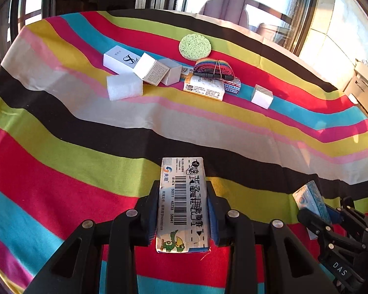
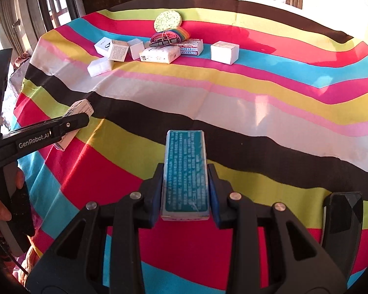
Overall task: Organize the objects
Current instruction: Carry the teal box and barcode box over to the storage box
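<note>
Left gripper [image 1: 182, 210] and right gripper [image 2: 186, 188] (both angled downward) are clamped closed.

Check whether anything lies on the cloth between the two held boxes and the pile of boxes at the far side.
Nothing visible does. Between the barcode box, the blue box and the pile, only bare striped tablecloth shows.

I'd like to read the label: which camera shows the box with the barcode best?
The left wrist view: the barcode box fills the centre, print facing the lens, clamped in the left claw. The right wrist view catches only its end, edge-on behind a claw finger.
</note>
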`<state>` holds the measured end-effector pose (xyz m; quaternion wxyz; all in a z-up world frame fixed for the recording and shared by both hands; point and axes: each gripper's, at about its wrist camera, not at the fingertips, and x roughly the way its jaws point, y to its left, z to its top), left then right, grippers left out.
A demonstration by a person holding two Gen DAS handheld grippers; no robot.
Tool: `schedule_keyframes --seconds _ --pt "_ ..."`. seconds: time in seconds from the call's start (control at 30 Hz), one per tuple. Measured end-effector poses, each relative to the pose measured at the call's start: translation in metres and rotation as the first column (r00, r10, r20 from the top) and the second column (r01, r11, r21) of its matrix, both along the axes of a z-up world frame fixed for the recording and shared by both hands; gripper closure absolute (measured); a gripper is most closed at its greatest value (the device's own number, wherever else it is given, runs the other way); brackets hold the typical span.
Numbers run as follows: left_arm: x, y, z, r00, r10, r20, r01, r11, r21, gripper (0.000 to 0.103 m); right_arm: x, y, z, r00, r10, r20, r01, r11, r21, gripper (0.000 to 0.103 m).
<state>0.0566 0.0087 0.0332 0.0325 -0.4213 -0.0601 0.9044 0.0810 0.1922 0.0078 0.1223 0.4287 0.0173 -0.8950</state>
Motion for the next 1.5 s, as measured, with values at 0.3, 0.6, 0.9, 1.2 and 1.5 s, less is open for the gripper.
schedule_keyframes --seconds 0.3,0.6,0.9,1.2,1.5 --pt "0.036 0.000 0.005 0.999 -0.029 -0.030 0.026 0.996 -0.087 0.069 0.020 -0.011 0.002 0.999 0.042 -0.006 -0.043 0.999 -0.021 0.066" --pt "0.059 -0.007 -0.003 0.999 -0.033 -0.024 0.030 0.995 -0.099 0.069 0.038 -0.026 0.005 0.996 0.094 -0.002 -0.094 0.995 -0.022 0.066" --pt "0.082 -0.019 -0.003 0.999 -0.027 -0.042 0.023 0.995 -0.099 0.069 0.054 -0.052 0.002 0.986 0.169 0.011 -0.168 0.986 -0.012 0.066" --pt "0.113 -0.047 -0.008 0.999 0.006 -0.047 -0.010 0.997 -0.076 0.069 0.078 -0.090 0.006 0.960 0.281 -0.012 -0.280 0.960 0.024 0.066" --pt "0.142 -0.066 0.001 0.994 0.028 -0.108 -0.035 0.998 -0.060 0.069 0.093 -0.120 0.007 0.934 0.358 -0.005 -0.357 0.932 0.061 0.066"
